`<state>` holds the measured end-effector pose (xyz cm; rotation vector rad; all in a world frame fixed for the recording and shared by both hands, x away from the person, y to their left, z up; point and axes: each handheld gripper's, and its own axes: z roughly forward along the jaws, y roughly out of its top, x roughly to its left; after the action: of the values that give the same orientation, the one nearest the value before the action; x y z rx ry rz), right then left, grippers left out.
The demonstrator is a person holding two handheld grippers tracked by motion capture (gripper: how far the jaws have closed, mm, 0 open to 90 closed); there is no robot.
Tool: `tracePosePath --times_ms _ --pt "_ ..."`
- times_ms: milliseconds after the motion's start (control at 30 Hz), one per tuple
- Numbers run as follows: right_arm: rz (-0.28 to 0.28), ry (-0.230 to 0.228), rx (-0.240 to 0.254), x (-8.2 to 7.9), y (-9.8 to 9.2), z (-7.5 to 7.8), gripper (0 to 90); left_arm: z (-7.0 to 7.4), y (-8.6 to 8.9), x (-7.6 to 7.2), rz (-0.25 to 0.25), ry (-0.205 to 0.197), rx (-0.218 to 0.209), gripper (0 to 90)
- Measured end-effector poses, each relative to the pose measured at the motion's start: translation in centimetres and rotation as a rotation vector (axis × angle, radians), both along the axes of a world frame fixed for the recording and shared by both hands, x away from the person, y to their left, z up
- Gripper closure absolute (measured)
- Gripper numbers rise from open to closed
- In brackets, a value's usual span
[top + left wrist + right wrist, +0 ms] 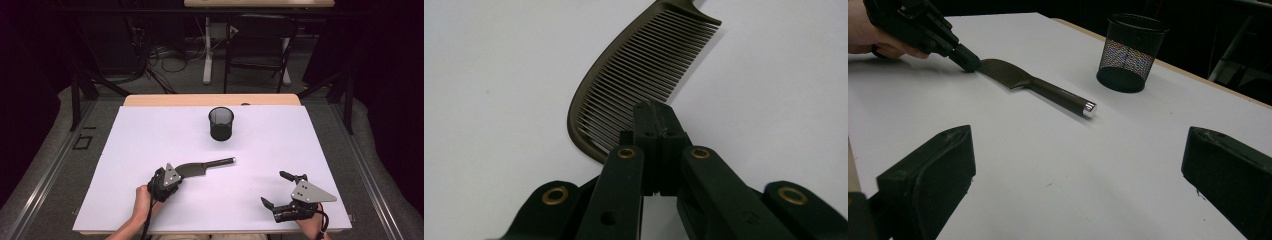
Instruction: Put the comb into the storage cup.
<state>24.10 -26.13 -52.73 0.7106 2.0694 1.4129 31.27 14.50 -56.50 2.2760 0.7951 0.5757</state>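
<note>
Comb [192, 169] lies left of centre on the white table [150, 140], long axis running right and slightly far toward the cup [221, 123], and our left gripper [176, 176] pinches its near-left end, while our right gripper [274, 190] waits wide apart.

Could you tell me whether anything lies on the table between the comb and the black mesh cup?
Nothing visible does. The comb lies flat with its toothed end in the shut left gripper, and only bare white table separates its handle from the mesh cup. The right gripper sits open, off to the side.
</note>
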Motion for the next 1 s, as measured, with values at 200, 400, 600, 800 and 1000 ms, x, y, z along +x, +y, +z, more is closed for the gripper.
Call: tracePosePath --times_ms 200,400,600,800,1000 --pt "-0.002 0.007 0.001 0.0 0.0 0.0 0.4 -0.1 -0.1 0.7 0.015 -0.012 0.002 90.0" --pt "-0.003 0.007 0.001 0.0 0.0 0.0 0.4 -0.2 -0.1 1.6 0.037 -0.019 -0.004 90.0" --pt "-0.006 0.011 0.003 0.0 0.0 0.0 0.4 -0.3 -0.1 2.6 0.057 -0.024 -0.009 90.0" --pt "-0.007 0.015 0.003 0.0 0.0 0.0 0.4 -0.2 -0.5 3.5 0.066 -0.032 -0.016 90.0" --pt "-0.007 0.012 0.001 0.0 -0.1 0.0 0.4 0.0 -1.3 4.2 0.068 -0.048 -0.013 90.0"
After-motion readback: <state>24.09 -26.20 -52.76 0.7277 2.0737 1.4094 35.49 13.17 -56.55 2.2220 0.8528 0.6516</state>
